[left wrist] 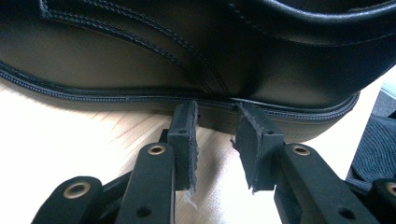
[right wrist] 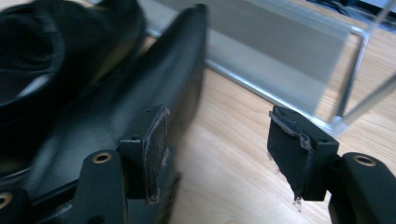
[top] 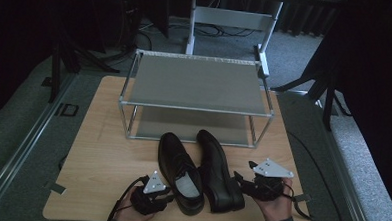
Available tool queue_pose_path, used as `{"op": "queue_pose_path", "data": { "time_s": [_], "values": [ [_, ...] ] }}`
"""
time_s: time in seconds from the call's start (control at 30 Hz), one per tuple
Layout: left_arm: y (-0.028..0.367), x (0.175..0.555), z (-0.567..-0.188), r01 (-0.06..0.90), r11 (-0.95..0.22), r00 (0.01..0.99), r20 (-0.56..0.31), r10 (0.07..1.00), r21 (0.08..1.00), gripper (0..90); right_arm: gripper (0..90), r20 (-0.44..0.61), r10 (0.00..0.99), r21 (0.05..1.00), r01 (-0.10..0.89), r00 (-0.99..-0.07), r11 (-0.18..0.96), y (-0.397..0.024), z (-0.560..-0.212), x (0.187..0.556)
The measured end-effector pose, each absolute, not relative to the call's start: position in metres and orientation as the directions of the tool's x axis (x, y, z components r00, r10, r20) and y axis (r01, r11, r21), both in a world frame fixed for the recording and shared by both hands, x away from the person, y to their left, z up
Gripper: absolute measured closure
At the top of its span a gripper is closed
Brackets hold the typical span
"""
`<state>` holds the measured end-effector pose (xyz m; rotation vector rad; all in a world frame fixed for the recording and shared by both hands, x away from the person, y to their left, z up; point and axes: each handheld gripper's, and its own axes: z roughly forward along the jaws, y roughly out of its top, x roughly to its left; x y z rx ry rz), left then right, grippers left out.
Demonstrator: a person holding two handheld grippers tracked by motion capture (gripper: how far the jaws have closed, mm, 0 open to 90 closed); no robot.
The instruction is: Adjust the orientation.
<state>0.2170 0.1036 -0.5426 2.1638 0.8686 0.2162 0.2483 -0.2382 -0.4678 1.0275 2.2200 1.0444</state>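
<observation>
**Handling a pair of black dress shoes by the shelf rack**

Looking at two black leather shoes side by side near the front edge of the table (top: pixel 97 151), toes pointing at the two-tier rack (top: pixel 197 83) that stands toward the back edge. We see the left shoe (top: pixel 180 172) with a pale insole showing, and the right shoe (top: pixel 220 171) touching or almost touching it along the inner side.

The left gripper (top: pixel 166 195) sits low at the left shoe's outer side near the heel. In the left gripper view its jaws stand partly apart with nothing between them, the fingertips (left wrist: pixel 184 122) just at the sole welt of the left shoe (left wrist: pixel 196 51); whether they touch it we cannot tell. The right gripper (top: pixel 240 181) is at the heel end of the right shoe. Its jaws are spread; one pad (right wrist: pixel 154 140) lies against or just beside the outside of the right shoe (right wrist: pixel 116 102), the other pad hangs over bare wood, so no grip yet.

Our read on handling: moderately heavy for one claw, stiff sole and heel counter, softer upper that dents. Polished leather looks slippery, so a pinch across the smooth flank may slide. Best hold, we judge, is the heel collar, one pad inside the opening and one outside. The stiff sole edge is the fallback. Toe will sag down if lifted by the heel.
</observation>
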Motion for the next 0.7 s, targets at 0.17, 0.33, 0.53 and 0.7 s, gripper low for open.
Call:
{"op": "queue_pose_path", "data": {
  "time_s": [0.17, 0.33, 0.53, 0.7],
  "values": [
    [0.103, 0.217, -0.543, 0.514, -0.462, 0.752, -0.120, 0.649, 0.723, 68.1, 36.4, -0.105, 0.761, 0.774, 0.427, -0.641, 0.467, -0.228, -0.472, 0.234],
    [0.103, 0.217, -0.543, 0.515, -0.461, 0.751, -0.121, 0.649, 0.722, 67.1, 37.5, -0.145, 0.739, 0.743, 0.421, -0.658, 0.520, -0.222, -0.481, 0.229],
    [0.104, 0.218, -0.543, 0.516, -0.460, 0.751, -0.123, 0.649, 0.723, 66.3, 42.4, -0.082, 0.748, 0.752, 0.452, -0.658, 0.480, -0.230, -0.481, 0.234],
    [0.104, 0.218, -0.543, 0.515, -0.461, 0.752, -0.123, 0.648, 0.723, 66.1, 48.0, -0.074, 0.797, 0.765, 0.478, -0.600, 0.431, -0.248, -0.479, 0.236]
  ]
}}
